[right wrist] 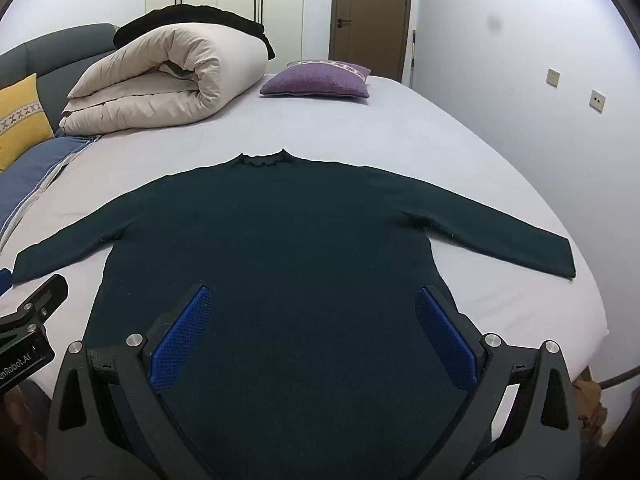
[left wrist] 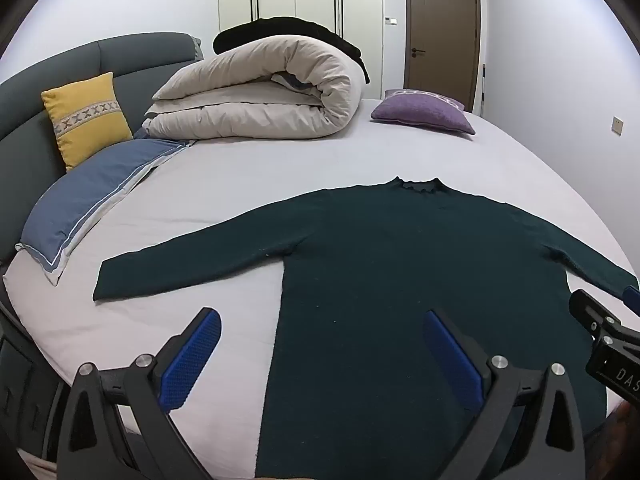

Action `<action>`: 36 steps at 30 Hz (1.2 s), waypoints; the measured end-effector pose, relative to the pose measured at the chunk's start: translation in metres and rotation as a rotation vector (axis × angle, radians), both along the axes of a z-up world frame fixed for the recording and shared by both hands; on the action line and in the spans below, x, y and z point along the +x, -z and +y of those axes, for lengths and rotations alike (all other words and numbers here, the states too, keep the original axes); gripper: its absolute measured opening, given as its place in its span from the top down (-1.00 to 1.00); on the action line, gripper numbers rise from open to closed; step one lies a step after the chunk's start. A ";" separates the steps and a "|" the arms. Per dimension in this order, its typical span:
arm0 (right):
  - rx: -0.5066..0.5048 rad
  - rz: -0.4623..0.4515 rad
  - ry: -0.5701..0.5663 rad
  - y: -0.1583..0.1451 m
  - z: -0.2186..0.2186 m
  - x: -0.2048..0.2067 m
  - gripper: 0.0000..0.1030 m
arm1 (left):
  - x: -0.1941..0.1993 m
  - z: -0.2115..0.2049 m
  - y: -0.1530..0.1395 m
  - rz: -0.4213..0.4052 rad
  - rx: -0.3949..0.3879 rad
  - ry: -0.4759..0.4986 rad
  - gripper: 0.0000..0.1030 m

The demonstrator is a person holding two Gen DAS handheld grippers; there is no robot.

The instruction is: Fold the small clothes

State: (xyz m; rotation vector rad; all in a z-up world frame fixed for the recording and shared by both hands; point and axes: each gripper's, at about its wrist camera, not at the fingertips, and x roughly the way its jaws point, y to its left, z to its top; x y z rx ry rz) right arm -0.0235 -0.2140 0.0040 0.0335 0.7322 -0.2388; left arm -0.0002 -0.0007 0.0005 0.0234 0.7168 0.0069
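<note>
Hovering both grippers above the bed | dark green knitted long-sleeved sweater [right wrist: 272,240] lies flat on our pale grey bedsheet [right wrist: 400,128], sleeves outspread | left gripper [left wrist: 322,340] fingers wide, empty | right gripper [right wrist: 312,320] fingers wide, empty

The left tongs [left wrist: 322,320] were spread wide, the two blue-padded fingers [left wrist: 192,356] angled outward from their black linkages, nothing between them. The right tongs [right wrist: 314,296] were spread just as wide, their blue pads [right wrist: 446,334] likewise bare. Both pointed forward and somewhat downward, side by side at about the same height. Each camera caught the other tool's black body at its edge: the right tongs low to the right of the left ones, the left tongs low to the left of the right ones. A sliver of skin, possibly a hand, showed at each frame's lower corner.
</note>
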 end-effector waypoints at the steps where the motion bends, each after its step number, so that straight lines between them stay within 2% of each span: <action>1: 0.000 0.000 -0.001 0.000 0.000 0.000 -1.00 | 0.000 0.000 0.000 -0.001 -0.001 0.001 -1.00; 36: 0.002 -0.004 -0.002 0.001 0.001 -0.001 -1.00 | 0.000 0.002 0.000 -0.007 -0.010 -0.001 -1.00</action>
